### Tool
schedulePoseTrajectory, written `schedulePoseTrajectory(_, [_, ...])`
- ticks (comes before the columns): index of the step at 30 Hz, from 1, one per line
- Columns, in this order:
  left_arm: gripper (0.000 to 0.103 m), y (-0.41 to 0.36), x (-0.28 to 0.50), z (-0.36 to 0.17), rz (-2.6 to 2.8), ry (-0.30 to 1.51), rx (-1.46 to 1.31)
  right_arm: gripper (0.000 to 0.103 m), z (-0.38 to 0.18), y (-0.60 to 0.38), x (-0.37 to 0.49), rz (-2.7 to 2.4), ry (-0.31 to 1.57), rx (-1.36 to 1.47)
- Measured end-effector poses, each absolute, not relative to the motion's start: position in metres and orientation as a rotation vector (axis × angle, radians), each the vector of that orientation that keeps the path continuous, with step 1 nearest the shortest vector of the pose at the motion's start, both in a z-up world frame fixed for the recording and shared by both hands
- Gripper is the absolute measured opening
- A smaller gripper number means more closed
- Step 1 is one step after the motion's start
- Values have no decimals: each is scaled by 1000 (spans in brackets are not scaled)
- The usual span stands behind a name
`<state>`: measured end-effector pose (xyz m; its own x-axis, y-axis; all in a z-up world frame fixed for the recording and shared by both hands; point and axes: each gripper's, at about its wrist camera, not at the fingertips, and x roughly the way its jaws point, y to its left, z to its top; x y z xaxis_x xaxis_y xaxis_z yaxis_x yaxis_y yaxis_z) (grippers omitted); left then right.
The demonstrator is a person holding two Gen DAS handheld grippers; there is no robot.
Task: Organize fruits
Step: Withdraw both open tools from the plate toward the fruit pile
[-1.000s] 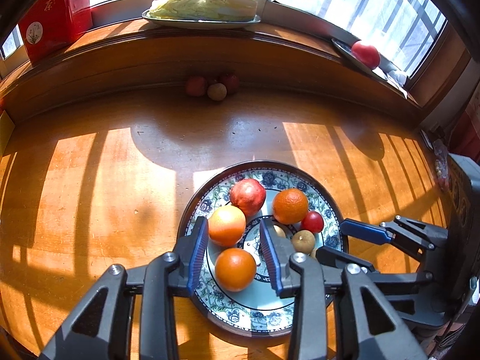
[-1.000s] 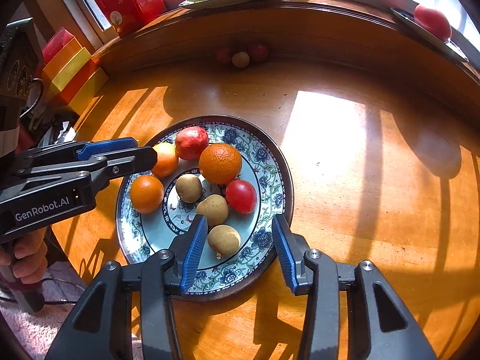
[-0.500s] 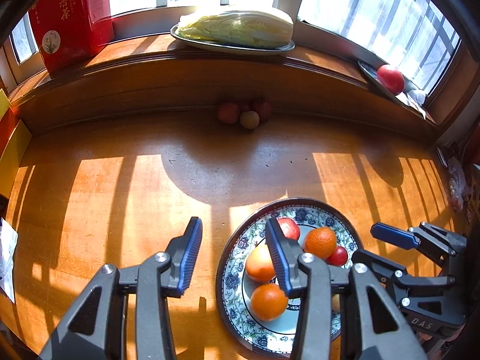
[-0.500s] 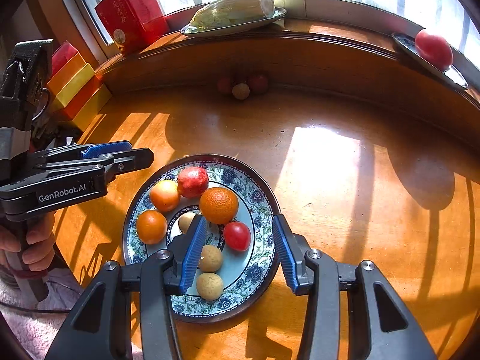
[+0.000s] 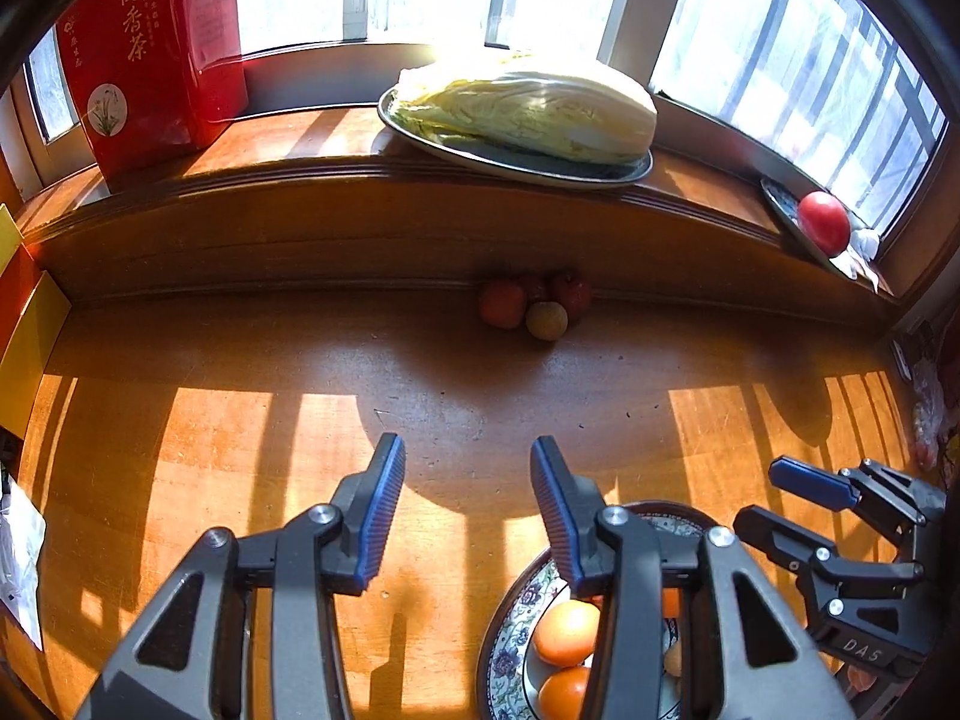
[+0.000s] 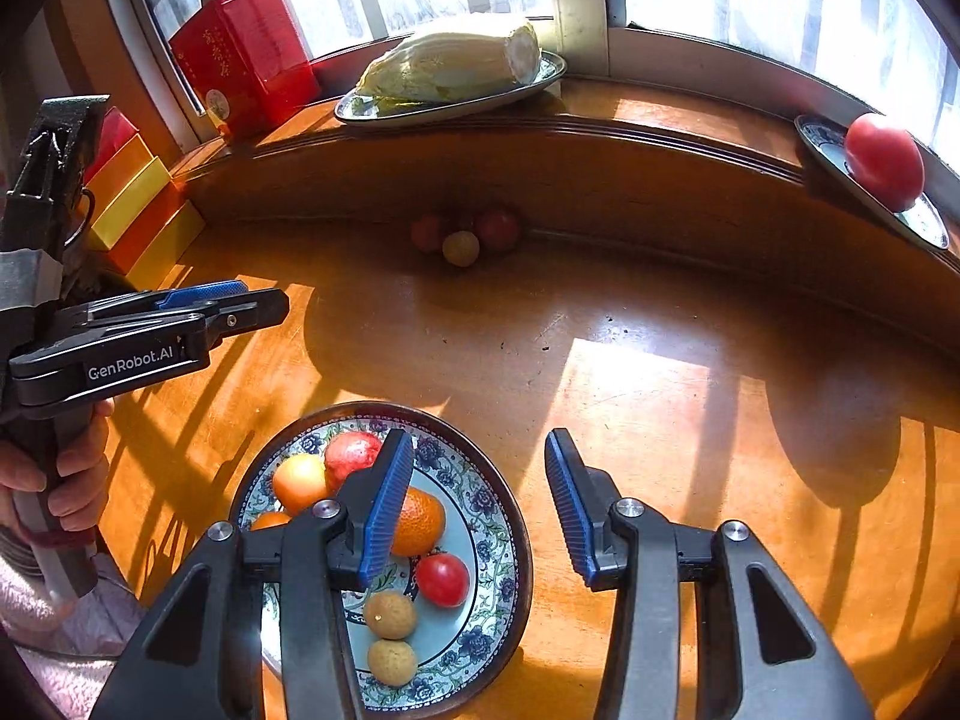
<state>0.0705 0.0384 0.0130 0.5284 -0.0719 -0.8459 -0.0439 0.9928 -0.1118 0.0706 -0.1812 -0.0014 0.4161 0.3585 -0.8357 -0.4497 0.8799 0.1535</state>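
A patterned blue and white plate (image 6: 480, 498) sits on the wooden table near me and holds oranges (image 6: 420, 521), a red fruit (image 6: 442, 579) and small brown fruits (image 6: 390, 614). It also shows in the left wrist view (image 5: 510, 630), partly hidden by my fingers. A small cluster of red fruits and one yellowish fruit (image 5: 546, 320) lies at the table's far edge, also in the right wrist view (image 6: 461, 248). My left gripper (image 5: 467, 510) is open and empty, above bare table left of the plate. My right gripper (image 6: 477, 504) is open and empty above the plate's right rim.
A raised wooden sill runs along the back, with a cabbage on a metal tray (image 5: 528, 111), a red box (image 5: 150, 54) and a tomato on a small dish (image 5: 823, 221). Yellow and orange boxes (image 6: 138, 204) stand at the left.
Both grippers have pulled back and up from the plate, which now sits lower in both views. The left gripper has shifted left off the plate. Both stay open and empty.
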Motion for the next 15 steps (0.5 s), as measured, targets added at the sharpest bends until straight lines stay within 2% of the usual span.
schedulePoseTrajectory(15, [46, 38, 119, -5, -43, 1003, -176, 47, -6, -170, 120, 515, 1028, -78])
